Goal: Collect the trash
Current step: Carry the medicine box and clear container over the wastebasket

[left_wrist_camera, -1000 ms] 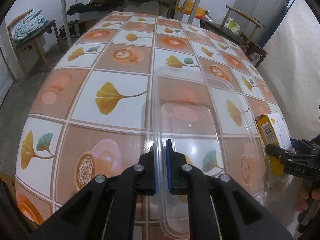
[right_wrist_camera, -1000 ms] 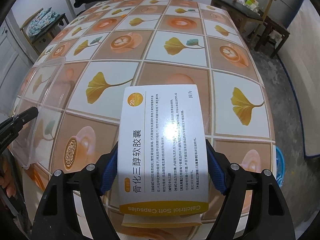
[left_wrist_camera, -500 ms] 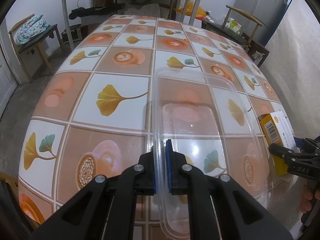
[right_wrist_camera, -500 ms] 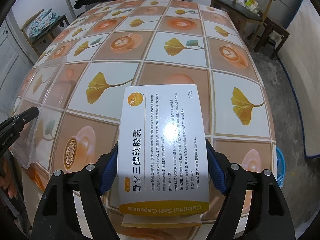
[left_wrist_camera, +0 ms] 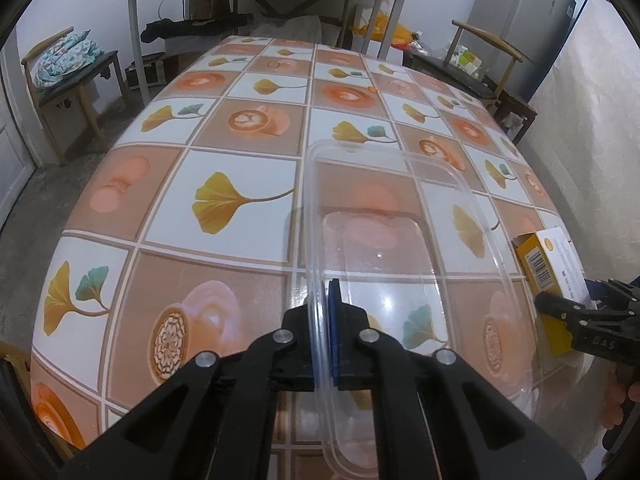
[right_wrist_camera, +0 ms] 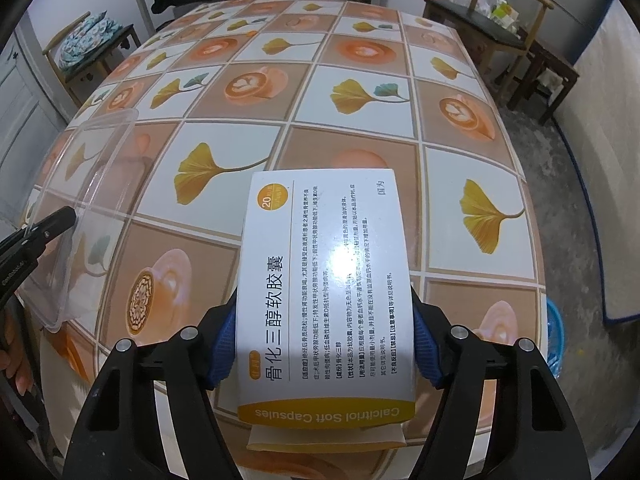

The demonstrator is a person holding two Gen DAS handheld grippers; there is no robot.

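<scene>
Clear plastic container point(left_wrist_camera: 400, 264), gripped by its left rim in the closed left gripper point(left_wrist_camera: 322, 320), is held above the near edge of the table point(left_wrist_camera: 224, 152) with its ginkgo-and-coffee patterned cloth. Beside it, near the table's near right corner, the right gripper point(right_wrist_camera: 324, 348) clamps a white-and-yellow Calcitriol Soft Capsules box point(right_wrist_camera: 326, 280) across its width, jaws spread wide to the box's sides, one end flap open. Both pieces of trash appear lifted off the table, so collection is probably at the carrying stage. Next move, judged: bring the box over the container's open mouth, or carry both to a bin; no bin is identifiable.
</scene>
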